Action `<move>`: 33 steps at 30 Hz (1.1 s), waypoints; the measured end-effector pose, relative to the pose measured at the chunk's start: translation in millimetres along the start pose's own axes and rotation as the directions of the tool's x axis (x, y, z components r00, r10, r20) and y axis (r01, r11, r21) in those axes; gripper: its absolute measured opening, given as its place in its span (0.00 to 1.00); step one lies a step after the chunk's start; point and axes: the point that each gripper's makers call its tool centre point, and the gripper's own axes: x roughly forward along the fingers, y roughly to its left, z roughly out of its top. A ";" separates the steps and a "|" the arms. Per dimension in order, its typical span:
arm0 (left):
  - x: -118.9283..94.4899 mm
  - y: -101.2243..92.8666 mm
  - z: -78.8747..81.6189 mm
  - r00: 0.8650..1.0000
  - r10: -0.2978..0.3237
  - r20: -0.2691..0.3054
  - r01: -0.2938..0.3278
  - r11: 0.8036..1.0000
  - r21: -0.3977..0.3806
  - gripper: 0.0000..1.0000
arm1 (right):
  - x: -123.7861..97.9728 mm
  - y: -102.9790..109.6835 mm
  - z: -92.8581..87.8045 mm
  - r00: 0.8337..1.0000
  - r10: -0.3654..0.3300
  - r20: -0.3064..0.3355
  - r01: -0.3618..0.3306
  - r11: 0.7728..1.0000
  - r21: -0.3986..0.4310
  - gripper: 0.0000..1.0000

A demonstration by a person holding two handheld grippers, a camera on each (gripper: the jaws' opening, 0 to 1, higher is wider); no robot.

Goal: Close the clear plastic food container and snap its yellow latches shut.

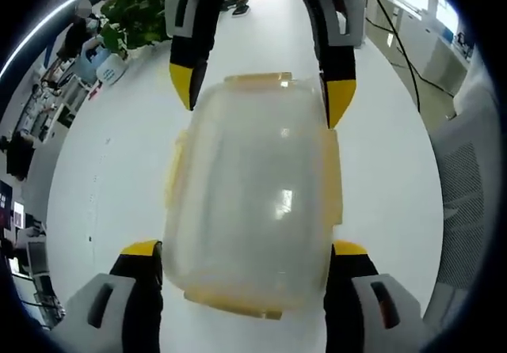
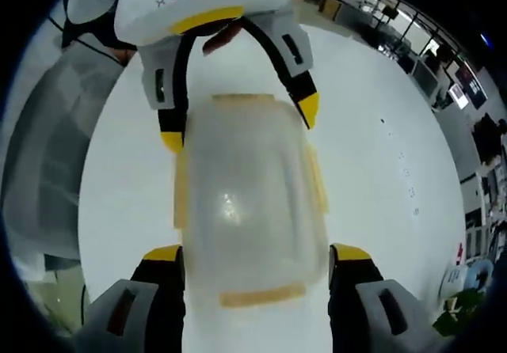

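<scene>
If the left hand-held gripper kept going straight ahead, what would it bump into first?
Most likely the other hand-held gripper, which faces it from the far end of the clear plastic food container lying between its open jaws; depth is hard to judge.

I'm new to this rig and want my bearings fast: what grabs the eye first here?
The clear plastic food container with its lid on, lying on the white table, its yellow latches along the edges. Two grippers face each other across it: the left gripper straddling one end and the right gripper the other, jaws spread wide.
</scene>
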 end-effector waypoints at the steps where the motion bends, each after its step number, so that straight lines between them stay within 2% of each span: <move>1: 0.2 -0.3 -0.3 1.000 -0.001 -0.001 0.001 1.000 -0.003 0.86 | 0.6 0.1 0.0 1.000 0.001 -0.001 -0.001 1.000 -0.003 0.75; 5: 2.1 -1.3 -3.4 1.000 0.010 -0.021 -0.009 0.999 0.031 0.86 | 1.6 0.9 0.5 1.000 0.002 -0.003 -0.002 1.000 -0.003 0.75; 33: -0.3 -4.8 -6.9 1.000 0.020 -0.024 -0.019 0.999 0.027 0.85 | 2.5 6.1 3.8 1.000 0.001 0.006 -0.001 1.000 0.010 0.73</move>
